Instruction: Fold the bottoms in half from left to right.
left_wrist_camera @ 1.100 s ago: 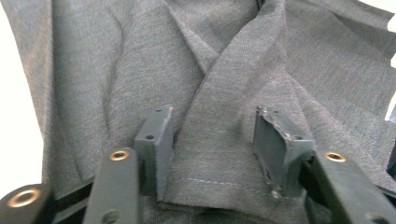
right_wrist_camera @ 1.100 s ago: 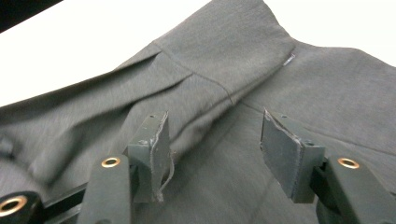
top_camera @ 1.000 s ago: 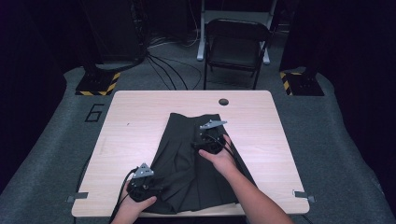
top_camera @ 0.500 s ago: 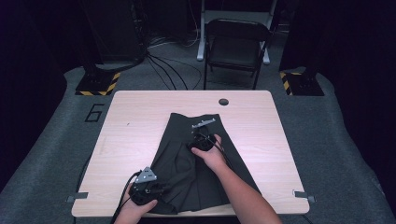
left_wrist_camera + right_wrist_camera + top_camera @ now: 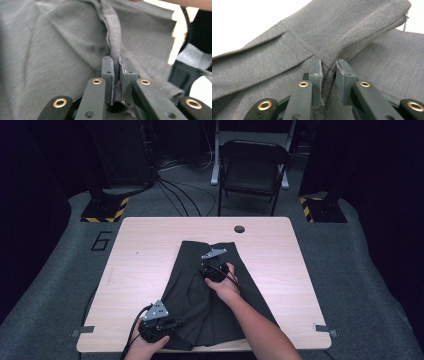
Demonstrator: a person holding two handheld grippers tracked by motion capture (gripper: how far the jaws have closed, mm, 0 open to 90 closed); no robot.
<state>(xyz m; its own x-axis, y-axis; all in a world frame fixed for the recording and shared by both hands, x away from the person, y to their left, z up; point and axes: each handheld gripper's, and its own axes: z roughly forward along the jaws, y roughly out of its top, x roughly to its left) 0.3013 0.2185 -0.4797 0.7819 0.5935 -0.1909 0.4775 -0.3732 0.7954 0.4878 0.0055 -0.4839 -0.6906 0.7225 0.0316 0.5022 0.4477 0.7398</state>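
A dark grey garment lies mid-surface. Left gripper jaws are clamped on a fabric fold at its near edge; right gripper jaws pinch fabric near its top. The floor bears the numeral "6".

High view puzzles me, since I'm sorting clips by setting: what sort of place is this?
Probably a recording studio or lab, not a home. Black curtains surround a lone wooden table on grey carpet, hazard-striped stand bases flank it, cables trail across the floor, and a number 6 marks the carpet.
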